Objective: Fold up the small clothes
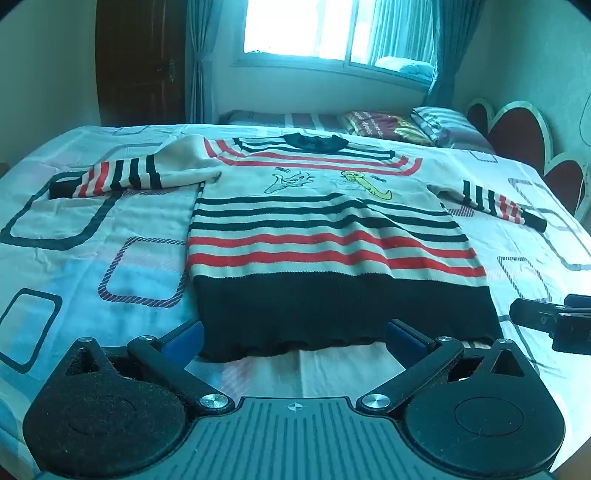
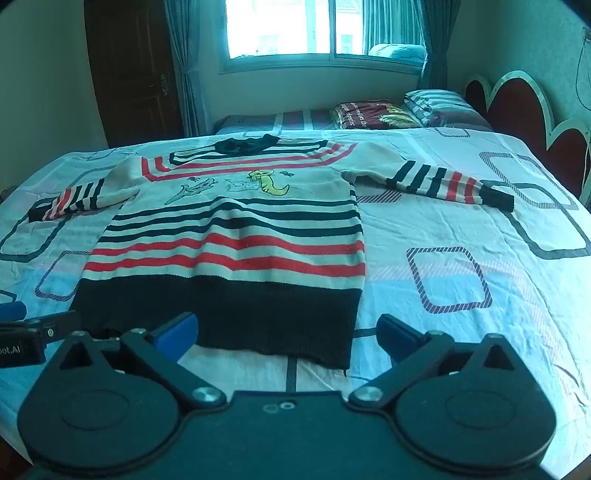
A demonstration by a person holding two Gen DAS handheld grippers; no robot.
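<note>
A small striped sweater [image 1: 314, 229] lies flat on the bed, cream with black and red stripes, a black hem and collar, and cartoon embroidery on the chest. Both sleeves are spread sideways. It also shows in the right wrist view [image 2: 236, 240]. My left gripper [image 1: 293, 338] is open and empty, its blue pads just in front of the black hem's left half. My right gripper [image 2: 286, 332] is open and empty in front of the hem's right corner. The right gripper shows at the left view's right edge [image 1: 550, 321]; the left gripper shows at the right view's left edge [image 2: 26, 332].
The bedsheet [image 2: 461, 229] is pale with square outline patterns. Pillows and a folded blanket [image 2: 402, 110] lie at the far side. A red scalloped headboard [image 2: 524, 107] stands at right. A window with curtains [image 2: 317, 29] and a dark door [image 2: 133, 74] are behind.
</note>
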